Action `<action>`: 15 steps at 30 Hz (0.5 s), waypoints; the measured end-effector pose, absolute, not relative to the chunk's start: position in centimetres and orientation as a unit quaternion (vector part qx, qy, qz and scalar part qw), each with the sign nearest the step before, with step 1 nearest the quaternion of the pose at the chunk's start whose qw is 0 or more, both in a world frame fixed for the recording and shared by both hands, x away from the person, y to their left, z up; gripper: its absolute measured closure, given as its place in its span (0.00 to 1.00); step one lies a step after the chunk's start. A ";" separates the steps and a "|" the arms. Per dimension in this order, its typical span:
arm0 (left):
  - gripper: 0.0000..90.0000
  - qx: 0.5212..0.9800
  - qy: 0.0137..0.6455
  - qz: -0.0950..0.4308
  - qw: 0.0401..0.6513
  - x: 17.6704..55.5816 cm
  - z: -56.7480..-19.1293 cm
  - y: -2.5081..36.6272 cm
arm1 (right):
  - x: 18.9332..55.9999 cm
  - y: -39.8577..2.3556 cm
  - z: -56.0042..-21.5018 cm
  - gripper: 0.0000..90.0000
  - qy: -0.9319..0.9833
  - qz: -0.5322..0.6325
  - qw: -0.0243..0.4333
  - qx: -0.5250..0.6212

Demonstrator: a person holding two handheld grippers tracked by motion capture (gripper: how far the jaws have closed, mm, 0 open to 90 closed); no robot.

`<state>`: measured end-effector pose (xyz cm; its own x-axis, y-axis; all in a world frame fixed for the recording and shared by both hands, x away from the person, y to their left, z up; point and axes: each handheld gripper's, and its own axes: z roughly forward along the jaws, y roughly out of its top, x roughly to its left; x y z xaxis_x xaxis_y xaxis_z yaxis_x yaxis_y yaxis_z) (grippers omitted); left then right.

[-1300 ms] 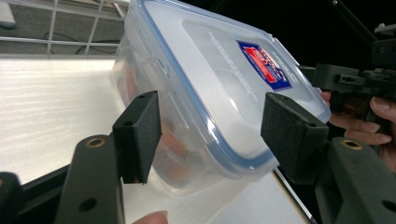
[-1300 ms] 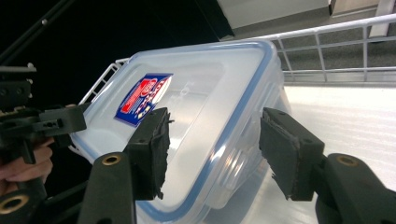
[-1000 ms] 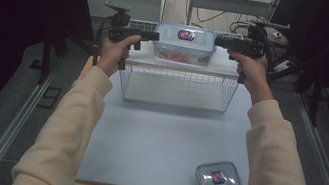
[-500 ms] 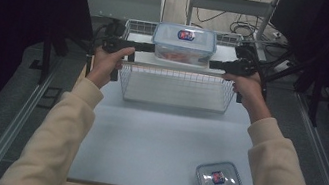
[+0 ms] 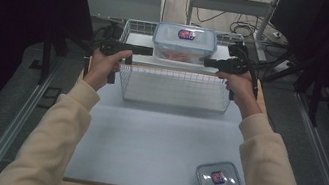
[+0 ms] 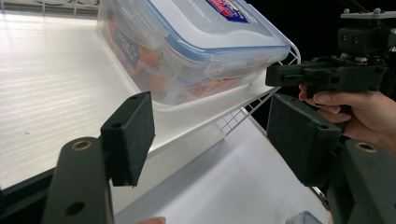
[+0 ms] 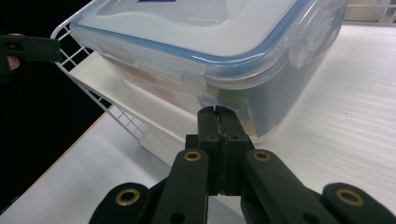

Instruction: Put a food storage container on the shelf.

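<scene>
Both hands have drawn apart from the box (image 5: 184, 43) since a second ago, and the box has come down onto the white shelf (image 5: 177, 65) on top of the wire basket (image 5: 176, 87) at the far edge of the table (image 5: 154, 141). The left gripper (image 5: 145, 50) sits just beside the box's left end, jaws spread and just easing wider, with nothing between them. The right gripper (image 5: 208, 62) is just off the box's right end, its jaws pressed together on nothing. A small lidded container (image 5: 218, 178) lies near the table's near right corner.
</scene>
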<state>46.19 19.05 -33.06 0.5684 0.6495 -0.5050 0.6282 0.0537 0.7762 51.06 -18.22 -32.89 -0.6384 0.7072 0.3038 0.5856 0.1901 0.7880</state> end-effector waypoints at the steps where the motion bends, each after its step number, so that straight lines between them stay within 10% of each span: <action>1: 0.36 0.688 0.464 0.010 0.558 46.2 -33.1 19.1 | 51.1 -18.2 -32.9 0.99 0.769 0.478 0.064 0.420; 15: 0.35 0.692 0.468 0.013 0.550 45.9 -33.5 19.2 | 51.4 -19.1 -33.1 0.99 0.758 0.488 0.057 0.430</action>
<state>45.87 19.23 -33.55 0.5625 0.6618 -0.4957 0.6321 0.0422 0.7737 51.43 -19.09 -33.10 -0.6233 0.7076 0.3328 0.5961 0.1545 0.7879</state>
